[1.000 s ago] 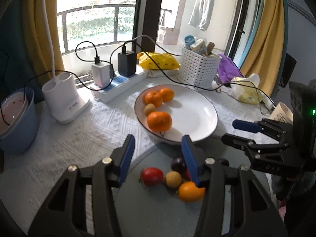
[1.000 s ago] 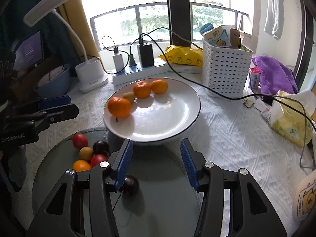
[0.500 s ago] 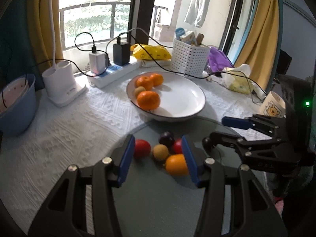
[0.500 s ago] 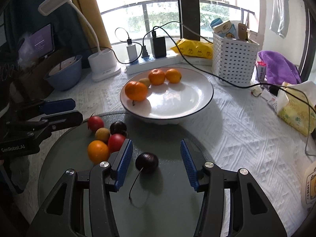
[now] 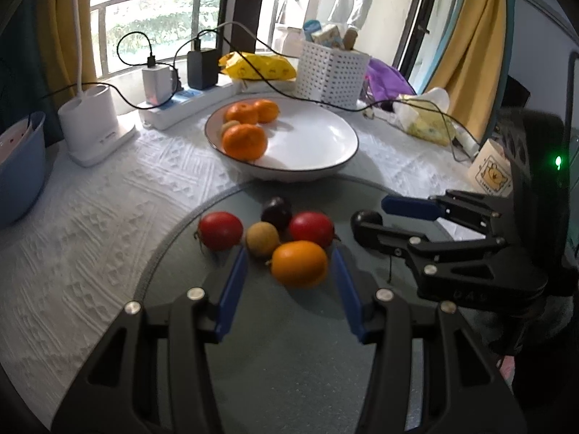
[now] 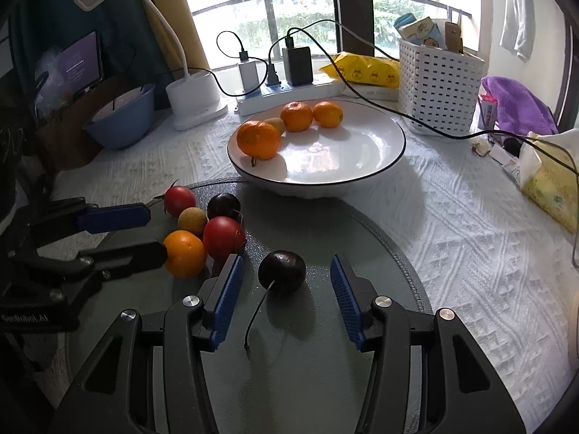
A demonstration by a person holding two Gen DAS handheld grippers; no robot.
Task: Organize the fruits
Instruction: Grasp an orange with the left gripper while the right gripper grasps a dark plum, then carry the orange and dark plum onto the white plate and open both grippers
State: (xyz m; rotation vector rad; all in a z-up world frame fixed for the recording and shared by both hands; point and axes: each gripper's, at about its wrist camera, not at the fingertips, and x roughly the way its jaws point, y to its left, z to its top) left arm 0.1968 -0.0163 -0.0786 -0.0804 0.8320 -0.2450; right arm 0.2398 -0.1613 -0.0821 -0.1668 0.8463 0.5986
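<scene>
A white plate holds three oranges and a small yellow-green fruit; it also shows in the right wrist view. On the round grey mat lies a cluster of fruit: two red ones, a tan one, a dark plum and an orange. My left gripper is open, its fingers on either side of that orange. My right gripper is open around a separate dark plum with a long stem. Each gripper shows in the other's view.
Behind the plate stand a power strip with chargers, a white lamp base, a white basket and a yellow bag. A blue bowl is at far left. Cables cross the white cloth; tissues and a cup lie right.
Both grippers have drawn back and lower toward the mat. The orange now sits between my left fingers and the stemmed plum between my right fingers. The fruit has not moved.
</scene>
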